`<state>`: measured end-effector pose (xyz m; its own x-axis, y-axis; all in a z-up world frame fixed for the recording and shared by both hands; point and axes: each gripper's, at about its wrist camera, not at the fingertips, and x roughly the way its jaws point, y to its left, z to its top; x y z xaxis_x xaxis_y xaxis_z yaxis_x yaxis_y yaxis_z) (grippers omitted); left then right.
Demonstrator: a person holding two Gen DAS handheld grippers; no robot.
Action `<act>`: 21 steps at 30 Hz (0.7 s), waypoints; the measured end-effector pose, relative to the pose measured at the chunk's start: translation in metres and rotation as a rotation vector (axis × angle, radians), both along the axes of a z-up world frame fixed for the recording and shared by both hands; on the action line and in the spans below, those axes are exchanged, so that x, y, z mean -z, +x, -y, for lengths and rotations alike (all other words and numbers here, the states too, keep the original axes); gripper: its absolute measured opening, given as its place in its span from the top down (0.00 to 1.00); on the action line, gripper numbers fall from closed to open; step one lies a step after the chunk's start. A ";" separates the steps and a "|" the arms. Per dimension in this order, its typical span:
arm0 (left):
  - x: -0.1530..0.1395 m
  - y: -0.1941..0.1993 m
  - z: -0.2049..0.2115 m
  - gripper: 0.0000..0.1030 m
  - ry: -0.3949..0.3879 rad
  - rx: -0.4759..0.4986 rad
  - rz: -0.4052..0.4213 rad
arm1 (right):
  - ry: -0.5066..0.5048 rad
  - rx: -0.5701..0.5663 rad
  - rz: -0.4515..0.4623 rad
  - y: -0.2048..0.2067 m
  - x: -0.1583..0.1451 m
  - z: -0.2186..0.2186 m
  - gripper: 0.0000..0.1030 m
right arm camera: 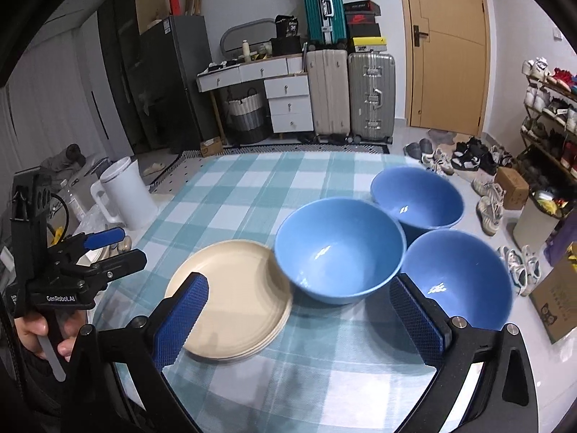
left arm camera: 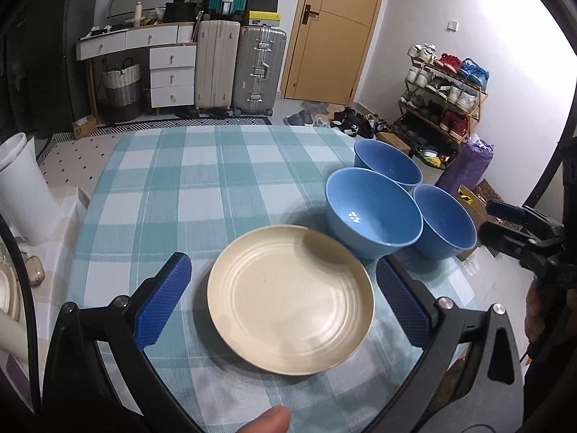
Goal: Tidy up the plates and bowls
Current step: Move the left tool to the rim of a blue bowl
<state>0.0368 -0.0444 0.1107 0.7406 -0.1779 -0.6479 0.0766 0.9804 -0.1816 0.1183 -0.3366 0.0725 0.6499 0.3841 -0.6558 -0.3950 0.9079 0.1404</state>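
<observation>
A cream plate (left arm camera: 290, 299) lies on the checked tablecloth (left arm camera: 202, 184); in the right wrist view it shows as a stack of cream plates (right arm camera: 230, 299). Three blue bowls stand to its right: a near-left bowl (left arm camera: 373, 211) (right arm camera: 339, 249), a far bowl (left arm camera: 387, 162) (right arm camera: 416, 196) and a right bowl (left arm camera: 445, 220) (right arm camera: 456, 278). My left gripper (left arm camera: 283, 297) is open, its pads either side of the plate, above it. My right gripper (right arm camera: 297, 319) is open and empty, in front of the near-left bowl. Each gripper shows at the edge of the other's view.
A white kettle (right arm camera: 126, 193) stands off the table's left side. Suitcases (left arm camera: 239, 68), a drawer unit (left arm camera: 171, 75) and a door (left arm camera: 331, 32) are at the back. A shoe rack (left arm camera: 445, 86) and loose shoes are at the right, with a cardboard box (right arm camera: 557, 299) on the floor.
</observation>
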 end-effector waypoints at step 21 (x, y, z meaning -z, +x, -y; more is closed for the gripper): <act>-0.044 0.101 0.072 0.01 0.056 0.103 0.007 | 0.007 0.127 0.049 0.050 -0.055 0.066 0.01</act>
<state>0.1379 -0.1167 0.1545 0.7246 -0.2170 -0.6541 0.1788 0.9758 -0.1256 0.1685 -0.4029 0.1278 0.7248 0.3015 -0.6195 -0.2835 0.9500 0.1307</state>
